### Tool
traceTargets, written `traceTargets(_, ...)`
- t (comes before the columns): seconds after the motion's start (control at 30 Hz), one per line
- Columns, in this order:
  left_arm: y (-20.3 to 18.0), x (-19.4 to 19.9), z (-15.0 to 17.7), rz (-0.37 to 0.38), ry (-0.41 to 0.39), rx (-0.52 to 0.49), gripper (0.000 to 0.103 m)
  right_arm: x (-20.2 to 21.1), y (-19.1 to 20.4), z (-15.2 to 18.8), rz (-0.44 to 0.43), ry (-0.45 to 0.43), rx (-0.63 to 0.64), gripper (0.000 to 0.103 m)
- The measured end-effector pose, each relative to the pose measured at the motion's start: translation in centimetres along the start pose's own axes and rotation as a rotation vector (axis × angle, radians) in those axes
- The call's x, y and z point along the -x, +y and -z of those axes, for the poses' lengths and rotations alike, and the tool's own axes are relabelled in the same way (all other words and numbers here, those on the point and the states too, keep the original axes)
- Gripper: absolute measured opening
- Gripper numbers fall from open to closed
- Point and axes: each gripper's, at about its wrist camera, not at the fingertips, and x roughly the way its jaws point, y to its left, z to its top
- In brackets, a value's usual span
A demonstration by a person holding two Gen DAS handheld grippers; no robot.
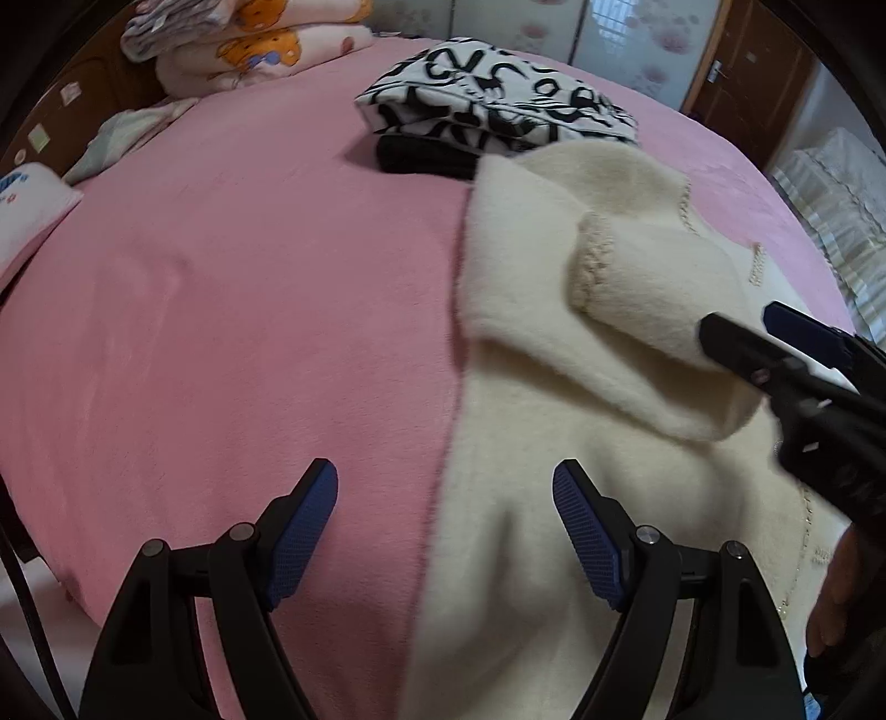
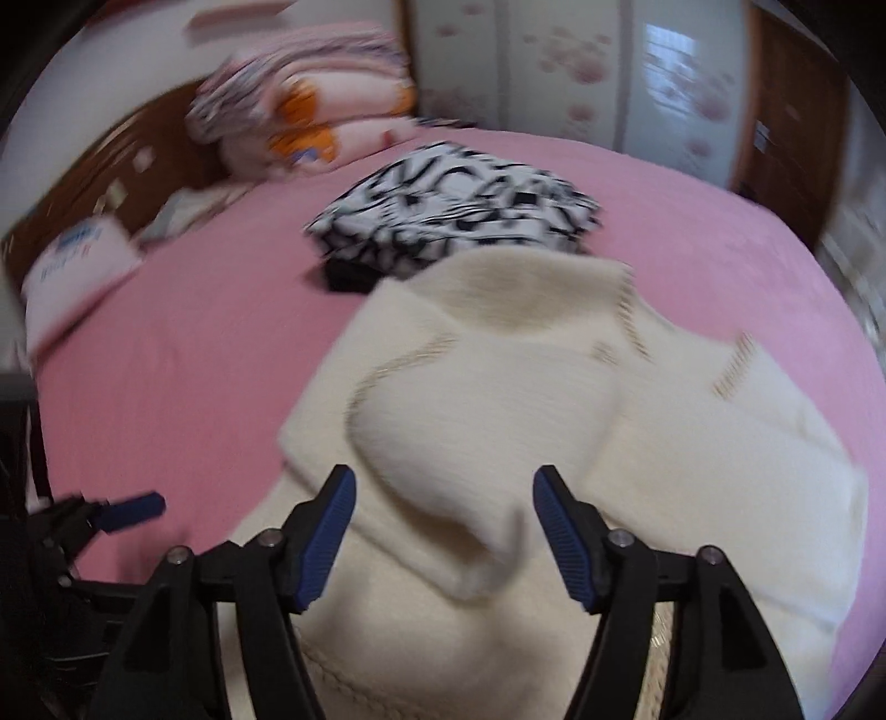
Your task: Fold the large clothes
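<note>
Cream fuzzy sweater [image 1: 554, 354] is what's getting folded, and it's spread over the pink bed cover [image 1: 232, 310], filling the lower right of the left wrist view and the lower middle of the right wrist view. One sleeve [image 2: 443, 443] is flopped across the body of it, and you can see some tan stitching along the seams plus a thin chain-looking trim on the right side. Left gripper [image 1: 446, 531] sits at the bottom of its own frame with the blue pads well apart, nothing between them; one pad is over pink cover, the other over the sweater's edge. Right gripper [image 2: 444, 531] is also spread wide at the bottom of its view, hovering over the folded sleeve and not clamped on anything as far as I can see, though that frame is pretty blurry. Each gripper pokes into the other's picture too: the right one at the right edge of the left view, the left one at the lower left of the right view. Behind the sweater, upper middle, there's a folded black-and-white garment [image 1: 498, 99] covered in big lettering, but I can't actually read any of it, and it sits on something black [image 1: 426, 155]. Upper left has stacked blankets [image 1: 249, 44] with orange cartoon prints, and a white pillow [image 1: 27, 216] at the left edge has blue writing too small to make out.
</note>
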Motion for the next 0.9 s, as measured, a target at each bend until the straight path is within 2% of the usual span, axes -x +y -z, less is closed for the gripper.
traceTargets(0.1,1.1,-0.1,0.4,0.003,0.015,0.021,0.079,-2.8,3.2,-0.4,0.083,0.033,0.16,0.069)
traceTargets(0.23,1.7,-0.3,0.9,0.009,0.028,0.024,0.079,-6.9,5.0,0.2,0.323,0.117,0.328,0.069)
traceTargets(0.3,1.5,-0.5,1.0,0.014,0.034,0.022,0.079,-8.2,4.7,0.6,0.385,0.153,0.383,0.064)
traceTargets(0.37,1.2,-0.6,1.0,0.018,0.037,0.021,0.079,-8.3,4.1,0.5,0.394,0.161,0.397,0.018)
traceTargets(0.4,1.1,-0.5,1.1,0.021,0.037,0.018,0.079,-8.0,3.4,0.1,0.405,0.169,0.385,0.017)
traceTargets(0.5,0.8,-0.3,1.2,0.029,0.031,0.009,0.079,-4.1,-0.5,-2.5,0.288,0.097,0.204,0.016)
traceTargets(0.57,0.5,-0.1,1.1,0.042,0.026,0.002,0.079,-0.1,-4.3,-3.6,0.236,-0.018,0.06,0.016)
traceTargets(0.67,-0.2,-0.1,1.0,0.058,0.019,-0.01,0.079,4.3,-10.7,-2.8,0.189,-0.162,-0.155,0.02)
traceTargets(0.7,-0.5,-0.2,1.0,0.063,0.022,-0.017,0.079,4.7,-13.4,-1.6,0.181,-0.167,-0.243,0.024)
traceTargets(0.77,-1.2,-0.5,1.0,0.076,0.033,-0.03,0.079,3.4,-17.8,1.7,0.174,-0.088,-0.403,0.051)
traceTargets(0.83,-2.0,-0.9,0.8,0.091,0.047,-0.046,0.079,0.8,-21.2,5.9,0.155,0.074,-0.523,0.053)
traceTargets(0.9,-2.7,-1.4,0.3,0.1,0.052,-0.071,0.079,-0.7,-23.3,9.7,0.12,0.181,-0.604,0.053)
